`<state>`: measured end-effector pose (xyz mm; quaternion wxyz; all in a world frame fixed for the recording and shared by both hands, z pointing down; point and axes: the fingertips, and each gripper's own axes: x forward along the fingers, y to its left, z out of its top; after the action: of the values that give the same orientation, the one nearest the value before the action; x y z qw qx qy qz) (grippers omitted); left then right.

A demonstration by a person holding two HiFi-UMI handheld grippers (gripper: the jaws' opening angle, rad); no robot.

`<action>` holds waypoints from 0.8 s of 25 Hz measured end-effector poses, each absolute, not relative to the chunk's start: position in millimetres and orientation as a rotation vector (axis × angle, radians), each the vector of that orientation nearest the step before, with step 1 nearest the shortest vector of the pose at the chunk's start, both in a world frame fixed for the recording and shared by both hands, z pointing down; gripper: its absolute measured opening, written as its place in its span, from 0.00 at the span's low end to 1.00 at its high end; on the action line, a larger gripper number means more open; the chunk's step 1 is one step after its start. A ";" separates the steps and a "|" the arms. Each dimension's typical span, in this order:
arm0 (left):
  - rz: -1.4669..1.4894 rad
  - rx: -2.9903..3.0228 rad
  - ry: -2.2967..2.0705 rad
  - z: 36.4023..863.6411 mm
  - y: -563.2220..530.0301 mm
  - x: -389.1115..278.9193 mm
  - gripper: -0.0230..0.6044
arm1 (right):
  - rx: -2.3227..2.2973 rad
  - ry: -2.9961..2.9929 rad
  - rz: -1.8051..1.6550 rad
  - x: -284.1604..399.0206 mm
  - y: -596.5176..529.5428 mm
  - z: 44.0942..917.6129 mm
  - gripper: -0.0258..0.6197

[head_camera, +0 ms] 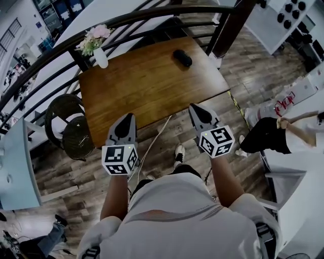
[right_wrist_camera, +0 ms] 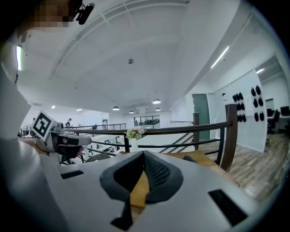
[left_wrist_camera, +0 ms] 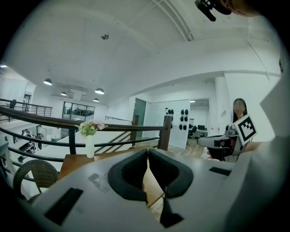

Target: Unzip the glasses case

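Observation:
A black glasses case [head_camera: 182, 57] lies near the far right edge of the brown wooden table [head_camera: 152, 86]; in the right gripper view it is a small dark shape [right_wrist_camera: 190, 159] beyond the jaws. Both grippers hover at the table's near edge, well short of the case. My left gripper [head_camera: 127, 117] is shut with nothing in it, its pads meeting at the tips [left_wrist_camera: 147, 152]. My right gripper [head_camera: 196, 108] is shut and empty too [right_wrist_camera: 144, 154]. The case's zip is too small to make out.
A white vase of flowers [head_camera: 100, 55] stands at the table's far left corner. A dark curved railing [head_camera: 152, 15] runs behind the table. A wicker chair [head_camera: 68, 124] sits left of it. A person [head_camera: 276, 134] is at the right. A cable [head_camera: 152, 144] lies on the floor.

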<state>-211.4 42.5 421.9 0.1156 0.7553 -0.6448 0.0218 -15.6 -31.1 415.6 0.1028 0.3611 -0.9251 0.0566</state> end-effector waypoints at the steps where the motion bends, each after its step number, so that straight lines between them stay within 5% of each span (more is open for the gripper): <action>1: 0.075 2.214 -1.888 422.1 27.2 -207.6 0.08 | 1.069 -2.734 0.174 -11.5 -46.5 416.9 0.12; 20: 0.205 2.208 -1.788 443.5 -190.0 -105.2 0.08 | 1.127 -2.662 0.405 97.5 -256.9 470.8 0.12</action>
<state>-105.2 -190.0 443.5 0.1462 0.7667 -0.6210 0.0710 97.5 -256.9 470.8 0.1110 0.3838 -0.9063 0.1379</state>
